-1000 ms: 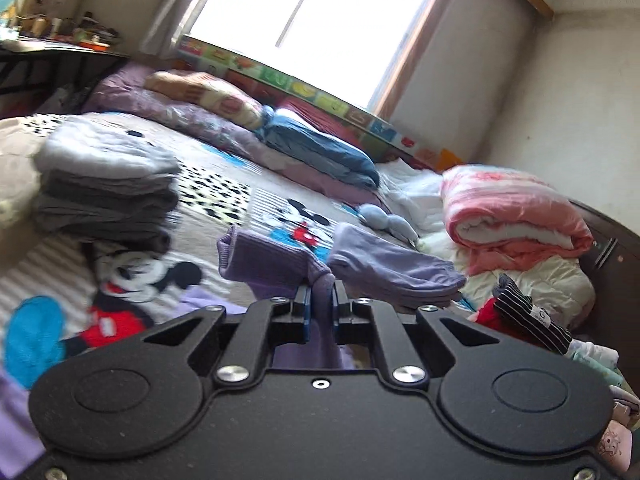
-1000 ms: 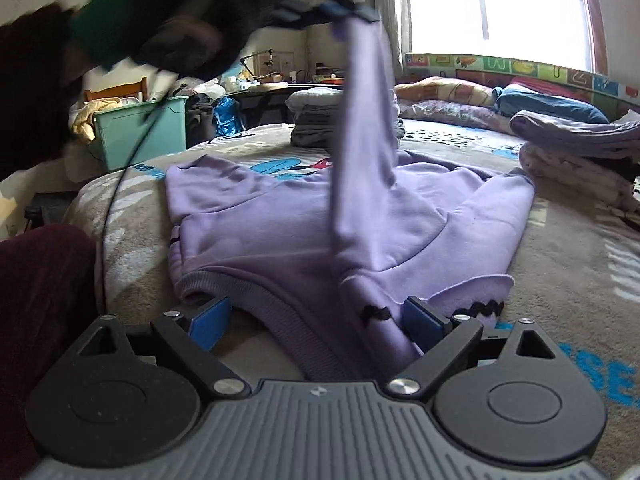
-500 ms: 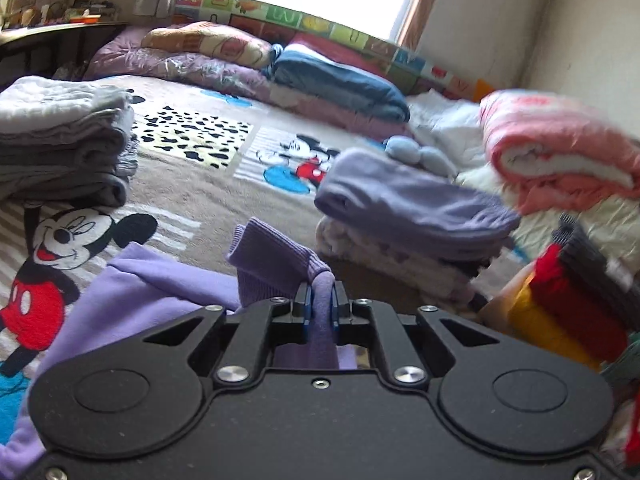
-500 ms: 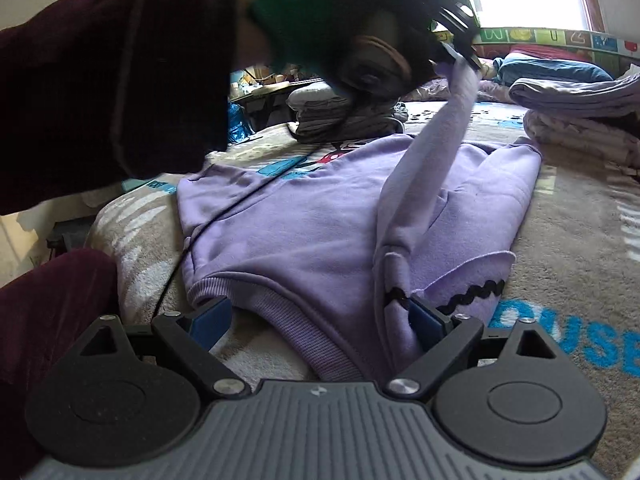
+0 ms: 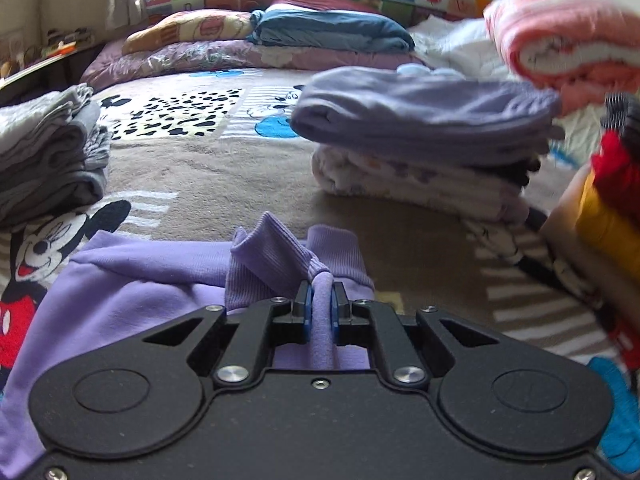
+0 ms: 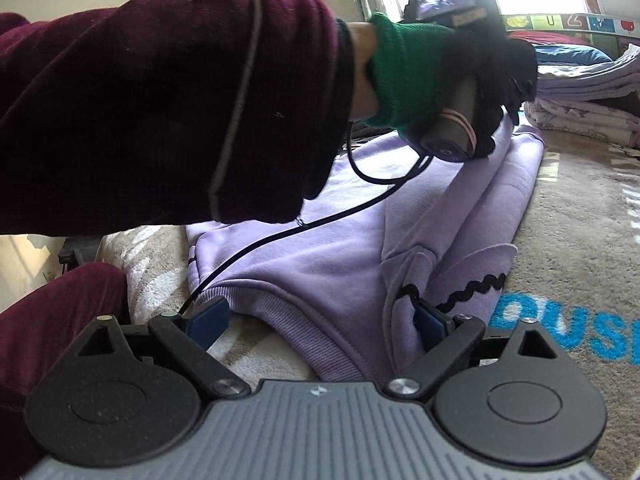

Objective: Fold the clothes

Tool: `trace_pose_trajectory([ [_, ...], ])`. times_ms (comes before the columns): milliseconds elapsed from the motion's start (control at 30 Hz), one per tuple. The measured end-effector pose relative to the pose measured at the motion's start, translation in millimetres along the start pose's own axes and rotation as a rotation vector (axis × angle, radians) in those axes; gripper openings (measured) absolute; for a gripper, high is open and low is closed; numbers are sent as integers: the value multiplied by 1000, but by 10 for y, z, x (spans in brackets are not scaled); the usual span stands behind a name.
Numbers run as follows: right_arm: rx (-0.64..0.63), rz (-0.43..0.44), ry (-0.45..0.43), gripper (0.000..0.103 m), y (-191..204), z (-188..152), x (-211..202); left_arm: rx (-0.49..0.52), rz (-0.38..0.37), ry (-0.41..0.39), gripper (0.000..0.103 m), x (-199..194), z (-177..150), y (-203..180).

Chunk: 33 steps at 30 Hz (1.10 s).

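Observation:
A lilac sweatshirt lies flat on the brown cartoon blanket. My left gripper is shut on the sweatshirt's sleeve cuff and holds it low over the garment's body. In the right wrist view the sleeve lies folded along the sweatshirt's right side under the gloved left hand. My right gripper is open and straddles the ribbed hem, with its right finger against the black zigzag trim.
Folded stacks stand on the bed: grey ones at the left, a purple and white one ahead right, a pink quilt beyond. Red and yellow clothes sit at the right. Pillows line the window wall.
My left gripper has carried the sleeve down from high above the bed and laid it across the sweatshirt. The right gripper has stayed open at the hem.

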State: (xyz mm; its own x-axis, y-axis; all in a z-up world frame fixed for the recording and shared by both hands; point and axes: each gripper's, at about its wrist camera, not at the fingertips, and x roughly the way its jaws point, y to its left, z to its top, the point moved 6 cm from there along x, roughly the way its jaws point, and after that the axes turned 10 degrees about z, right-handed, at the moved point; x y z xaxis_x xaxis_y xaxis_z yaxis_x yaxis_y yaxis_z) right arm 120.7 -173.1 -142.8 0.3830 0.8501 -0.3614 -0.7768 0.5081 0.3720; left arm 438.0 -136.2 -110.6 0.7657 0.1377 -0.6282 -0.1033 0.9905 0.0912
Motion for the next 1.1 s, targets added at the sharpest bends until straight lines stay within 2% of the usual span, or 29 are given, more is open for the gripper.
trace_pose_trajectory([
  [33, 0, 1, 1, 95, 1, 0, 2, 29, -17, 5, 11, 21, -4, -53],
  [67, 0, 2, 3, 95, 1, 0, 4, 50, -44, 4, 19, 18, 8, -85],
  [133, 2, 3, 4, 95, 3, 2, 3, 37, -111, -20, 28, -81, 88, -21],
  [200, 4, -2, -1, 94, 9, 11, -17, 25, -169, -44, 28, -181, 165, 58],
  [333, 1, -30, -22, 94, 29, 30, -108, 29, -168, -90, 31, -361, 245, 421],
  [533, -69, -155, -79, 88, 230, 56, -450, 46, -171, -58, 31, -328, 64, 788],
  [667, -310, -238, -148, 88, 417, 193, -390, 43, -203, -43, 31, -230, 6, 781],
  [733, -399, -256, -134, 88, 434, 261, -184, 51, -226, -38, 31, -194, -21, 714],
  [833, -403, -240, -67, 88, 386, 205, 76, 103, -267, -43, 31, -168, -60, 557],
  [933, -361, -286, 24, 87, 243, 117, 188, 172, -279, -51, 31, -85, -80, 395],
  [1100, -213, -257, 12, 87, 52, 105, 123, 247, -251, -44, 31, 180, -47, 181],
])
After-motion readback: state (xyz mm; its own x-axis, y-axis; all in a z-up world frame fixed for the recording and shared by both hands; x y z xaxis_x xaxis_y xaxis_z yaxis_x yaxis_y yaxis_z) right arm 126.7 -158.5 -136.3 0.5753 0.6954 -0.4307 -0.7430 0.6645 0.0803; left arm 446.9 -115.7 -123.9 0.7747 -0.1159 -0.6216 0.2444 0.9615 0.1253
